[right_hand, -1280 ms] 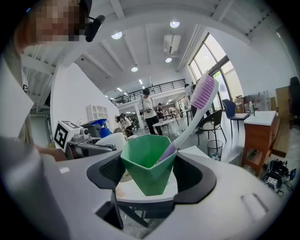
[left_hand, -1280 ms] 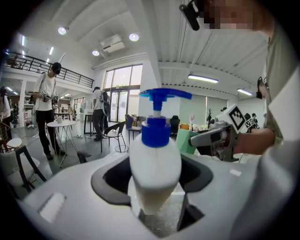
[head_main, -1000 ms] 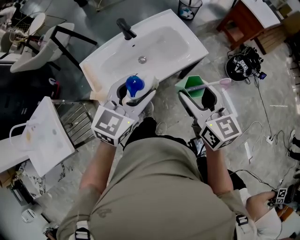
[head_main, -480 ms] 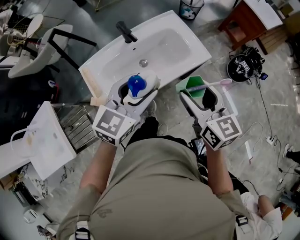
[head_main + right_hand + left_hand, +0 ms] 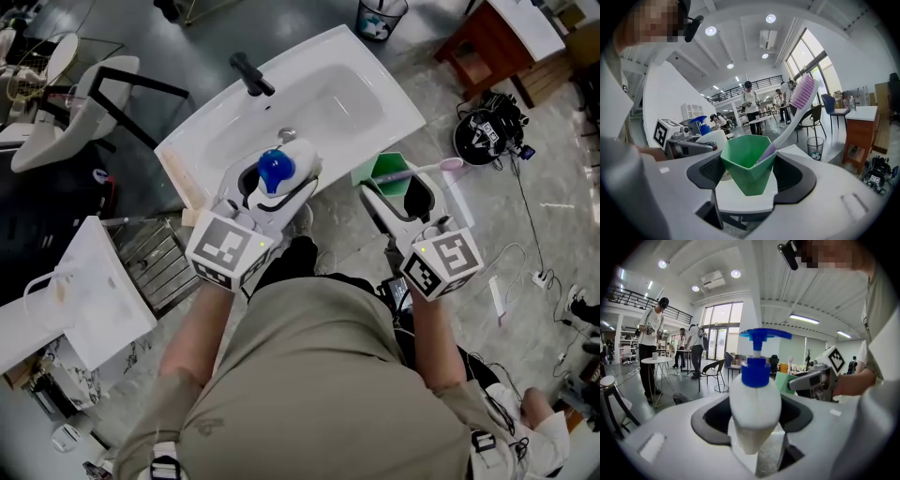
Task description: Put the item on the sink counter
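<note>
The left tool [image 5: 278,187] is clamped on one upright white pump bottle with a blue head [image 5: 274,172], over the front edge of the white sink table [image 5: 405,105]. A flat rim borders its basin, with one black tap [image 5: 251,73] at the far side. The right tool [image 5: 398,186] grips one green plastic cup [image 5: 384,169] with one lilac toothbrush [image 5: 441,166], just off the table's front right corner, above the grey floor [image 5: 347,234].

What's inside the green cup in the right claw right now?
A toothbrush with a purple head stands in the green cup, leaning out over the rim. Its lower end is hidden behind the cup wall, and I can't see the cup's bottom.
</note>
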A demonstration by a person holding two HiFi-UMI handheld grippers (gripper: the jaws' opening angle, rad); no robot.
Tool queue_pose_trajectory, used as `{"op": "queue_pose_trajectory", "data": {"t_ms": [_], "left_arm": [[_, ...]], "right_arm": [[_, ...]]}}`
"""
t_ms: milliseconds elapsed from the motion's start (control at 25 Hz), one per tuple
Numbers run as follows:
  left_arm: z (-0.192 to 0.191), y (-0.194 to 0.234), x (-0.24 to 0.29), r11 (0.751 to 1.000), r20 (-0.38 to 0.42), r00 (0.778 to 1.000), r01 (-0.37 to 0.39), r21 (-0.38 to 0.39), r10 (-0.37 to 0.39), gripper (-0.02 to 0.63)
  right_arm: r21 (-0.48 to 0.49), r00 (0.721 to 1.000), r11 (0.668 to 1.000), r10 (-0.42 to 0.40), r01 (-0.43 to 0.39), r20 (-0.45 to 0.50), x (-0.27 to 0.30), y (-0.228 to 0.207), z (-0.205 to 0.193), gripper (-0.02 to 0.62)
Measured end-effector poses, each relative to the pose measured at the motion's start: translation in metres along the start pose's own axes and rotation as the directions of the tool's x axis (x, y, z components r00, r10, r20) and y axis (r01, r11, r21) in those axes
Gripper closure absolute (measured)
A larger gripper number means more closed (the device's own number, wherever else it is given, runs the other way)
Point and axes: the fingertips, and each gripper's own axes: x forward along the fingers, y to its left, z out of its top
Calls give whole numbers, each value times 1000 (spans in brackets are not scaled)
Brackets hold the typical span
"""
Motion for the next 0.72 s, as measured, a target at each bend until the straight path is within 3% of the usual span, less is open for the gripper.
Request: {"op": "queue_pose_trajectory", "data": {"t_ms": [720], "left_arm": [[-1, 57, 34, 998, -14, 999, 49, -26, -50, 333]], "right_arm": [[9, 999, 1000, -19, 20, -38, 67, -18, 10, 270]]}}
